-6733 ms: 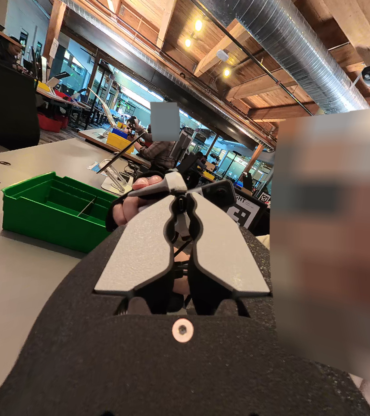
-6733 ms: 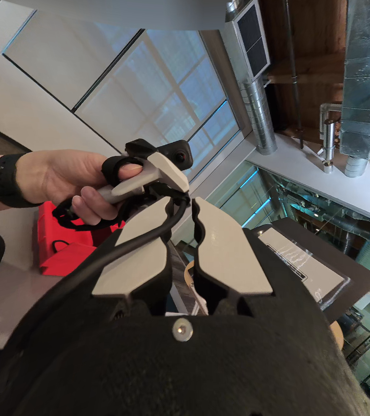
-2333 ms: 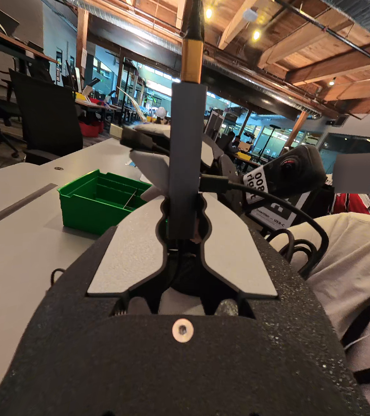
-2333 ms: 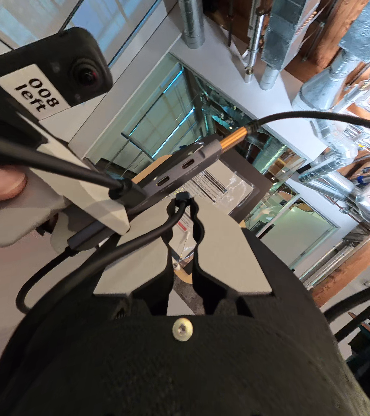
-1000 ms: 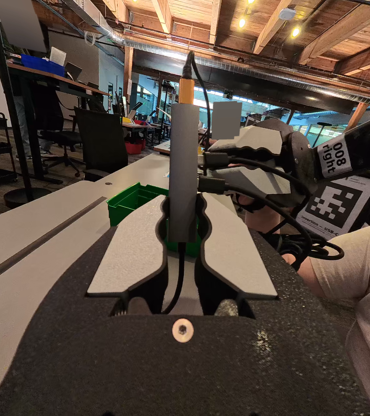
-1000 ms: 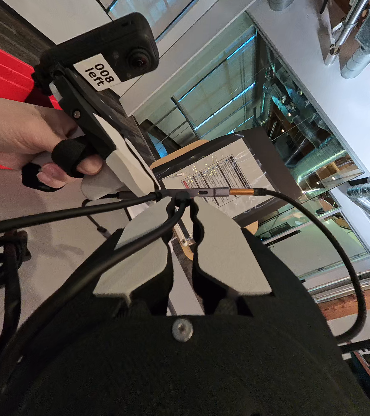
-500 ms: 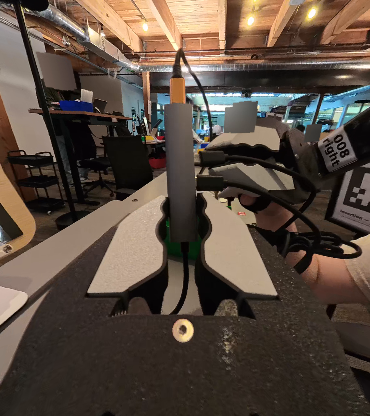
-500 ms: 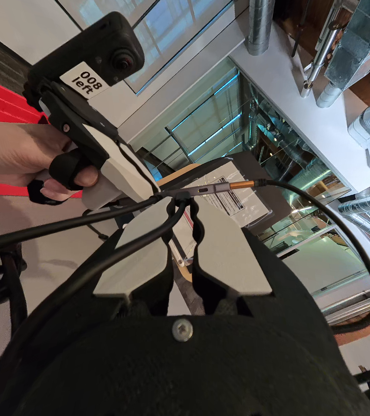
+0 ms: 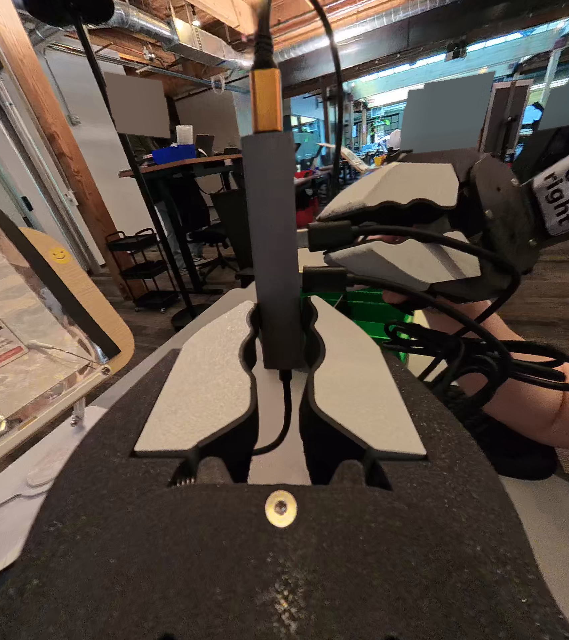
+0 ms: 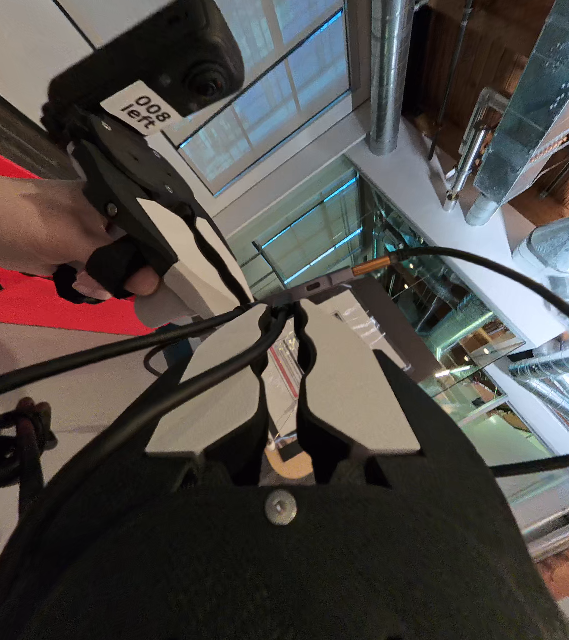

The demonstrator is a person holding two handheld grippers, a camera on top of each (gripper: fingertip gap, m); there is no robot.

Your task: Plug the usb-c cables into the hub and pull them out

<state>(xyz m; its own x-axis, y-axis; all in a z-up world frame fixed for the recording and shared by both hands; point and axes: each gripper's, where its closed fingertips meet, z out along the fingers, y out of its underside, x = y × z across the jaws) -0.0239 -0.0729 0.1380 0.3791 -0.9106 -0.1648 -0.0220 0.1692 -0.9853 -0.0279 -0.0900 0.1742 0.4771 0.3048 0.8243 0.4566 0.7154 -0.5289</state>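
Observation:
My left gripper (image 9: 280, 332) is shut on the lower end of a grey USB hub (image 9: 269, 225) and holds it upright above the table. An orange-collared cable (image 9: 265, 100) leaves the hub's top. Two black USB-C plugs sit on its right side. The lower plug (image 9: 324, 278) is seated flush. My right gripper (image 9: 321, 239) is shut on the upper plug (image 9: 330, 235), whose body stands slightly off the hub. In the right wrist view my right gripper (image 10: 281, 308) holds that plug against the hub (image 10: 310, 287), next to an open port.
A green bin (image 9: 362, 311) stands on the grey table behind the hub. A framed sign board (image 9: 34, 329) stands close on the left. A red bin (image 10: 34, 304) lies behind the left hand. Coiled black cable (image 9: 484, 360) hangs by the right wrist. Less than 4 cm separates the two grippers' tips.
Both grippers have swung left with the hub, bringing the sign board into view. The upper plug now sits slightly off the hub's side; half a second ago it looked flush.

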